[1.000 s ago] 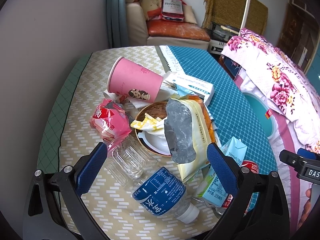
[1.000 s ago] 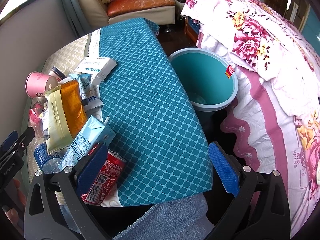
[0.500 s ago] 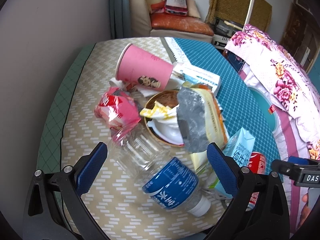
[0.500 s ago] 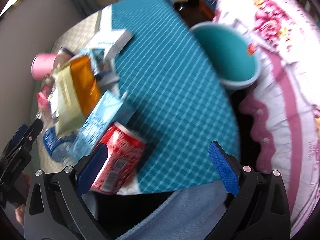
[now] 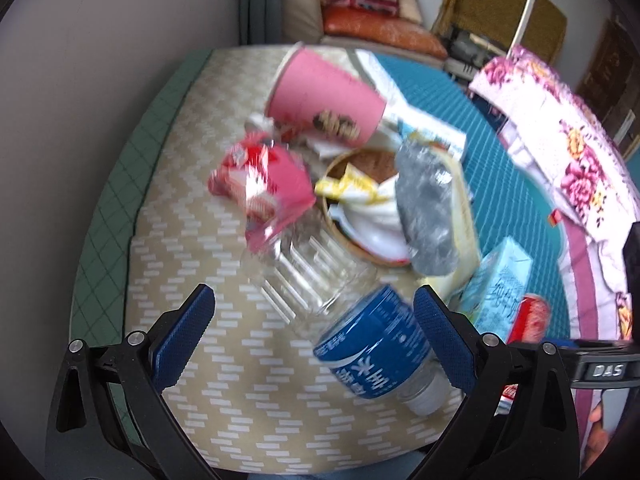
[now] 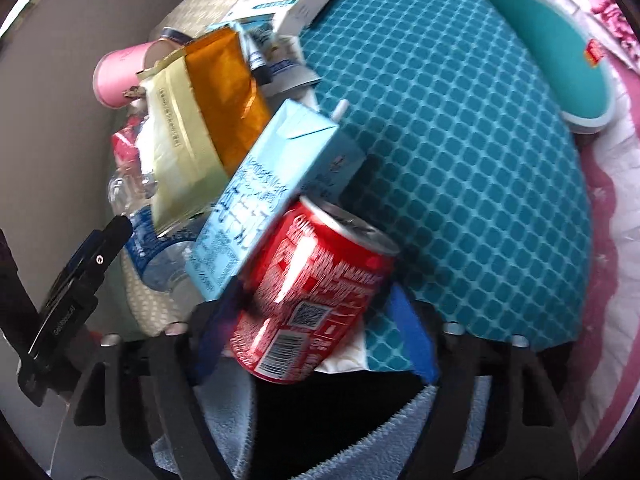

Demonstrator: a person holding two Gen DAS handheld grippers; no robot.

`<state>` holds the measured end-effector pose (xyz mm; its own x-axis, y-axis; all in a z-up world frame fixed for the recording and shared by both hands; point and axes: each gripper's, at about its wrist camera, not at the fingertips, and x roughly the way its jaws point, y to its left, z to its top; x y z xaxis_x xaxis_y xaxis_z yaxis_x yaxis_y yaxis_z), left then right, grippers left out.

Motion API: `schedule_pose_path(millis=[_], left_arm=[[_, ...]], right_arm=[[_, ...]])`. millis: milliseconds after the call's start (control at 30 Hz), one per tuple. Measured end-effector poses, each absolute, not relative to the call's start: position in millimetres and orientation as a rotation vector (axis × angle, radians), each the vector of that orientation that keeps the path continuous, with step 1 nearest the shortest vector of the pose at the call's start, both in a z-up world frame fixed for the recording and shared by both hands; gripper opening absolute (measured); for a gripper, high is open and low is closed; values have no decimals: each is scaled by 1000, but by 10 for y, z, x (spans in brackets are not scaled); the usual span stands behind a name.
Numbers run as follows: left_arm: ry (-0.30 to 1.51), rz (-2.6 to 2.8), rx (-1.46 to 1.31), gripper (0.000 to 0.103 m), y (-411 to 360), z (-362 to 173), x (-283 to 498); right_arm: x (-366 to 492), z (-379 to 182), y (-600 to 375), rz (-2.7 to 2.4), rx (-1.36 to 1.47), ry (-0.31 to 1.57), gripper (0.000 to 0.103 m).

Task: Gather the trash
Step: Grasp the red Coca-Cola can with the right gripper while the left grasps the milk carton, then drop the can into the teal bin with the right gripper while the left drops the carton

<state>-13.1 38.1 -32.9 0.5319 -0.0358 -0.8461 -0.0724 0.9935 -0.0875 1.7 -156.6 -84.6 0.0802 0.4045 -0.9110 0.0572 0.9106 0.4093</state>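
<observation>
On the tabletop [image 6: 460, 128] the can [image 6: 316, 304] lies beside the carton [image 6: 268, 208] — bottle [image 5: 340, 300] left of both, cup [image 5: 324, 96] behind; the bin [image 6: 560, 60] stands beyond the tabletop's right edge.

Floral bedding [image 5: 576, 152] right of table; cushioned seat [image 5: 380, 28] beyond far table edge.

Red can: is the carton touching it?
Touching. The right wrist view shows the carton lying across the can's upper side, no gap between them.
</observation>
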Motion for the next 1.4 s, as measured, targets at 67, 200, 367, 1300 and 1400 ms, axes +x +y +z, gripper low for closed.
schedule_pose_path(millis=[67,200,367,1300,1400], left_arm=[[1000,-13,-92,99,315,-253,-120],[1002,-133,6,99,93,-155,-101],[1033,-315,127,96,-283,-97,-64],[1241,-534,211,36,-1156,-489,169],[1201,-545,191,37,-1229,-293,244]], right_arm=[[22,-833,-1587,259,383,1449,65],[68,-739,-1809,217,372,1396,65],[174,-751,-2218,103,420,1353,65],[238,-608,-3014,134,619,1258,63],[297,-517,-3171,125,638,1213,63]])
